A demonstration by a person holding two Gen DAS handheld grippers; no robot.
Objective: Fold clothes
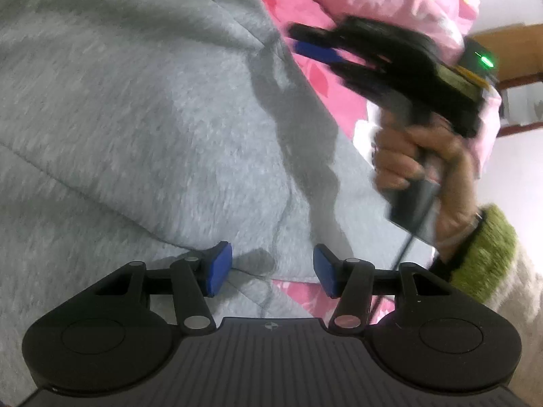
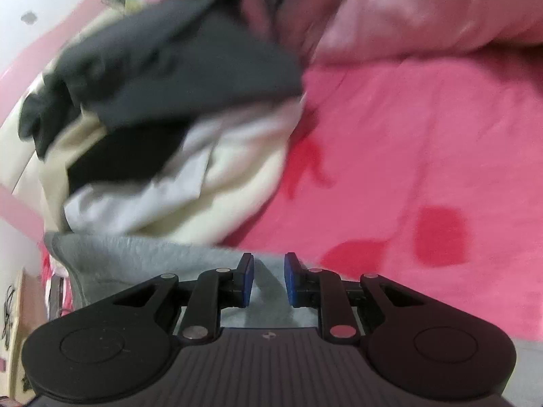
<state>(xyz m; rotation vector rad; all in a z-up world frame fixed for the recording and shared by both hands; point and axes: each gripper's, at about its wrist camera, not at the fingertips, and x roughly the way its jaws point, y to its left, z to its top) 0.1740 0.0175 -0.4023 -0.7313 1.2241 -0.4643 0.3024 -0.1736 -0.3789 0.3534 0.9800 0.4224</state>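
Grey fleece garment (image 1: 135,118) lay spread across a pink bedcover (image 1: 319,84) with darker red patches, filling most of the left wrist view. A seam or fold line ran diagonally across it at lower left, and its near hem ended just ahead of the left gripper (image 1: 272,269).

Left gripper: blue pads (image 1: 219,268) stood apart, released, nothing pinched. The hem of the grey garment lay below and between the two pads, with a strip of pink cover showing beyond the edge on the right pad's side. Whether either pad touched the cloth could not be told.

Right gripper (image 1: 314,42) appeared in the left wrist view at upper right, blurred, held by a hand (image 1: 417,166) in a green fuzzy cuff (image 1: 488,247), a green light lit on its body. It hung past the garment's far edge, over the pink cover.

From the right wrist view, the right gripper (image 2: 268,279) had its blue pads (image 2: 246,279) set narrowly apart. A fold of the grey garment (image 2: 142,254) rose up between them and ran off to the left. The pads sat close on either side of the fold; contact was not plain, so a firm grasp could not be confirmed.

Behind it, a heap of other clothes (image 2: 163,118), dark grey, black, cream and white, lay blurred against the garment's far side. A pink quilt (image 2: 424,17) was bunched at upper right.
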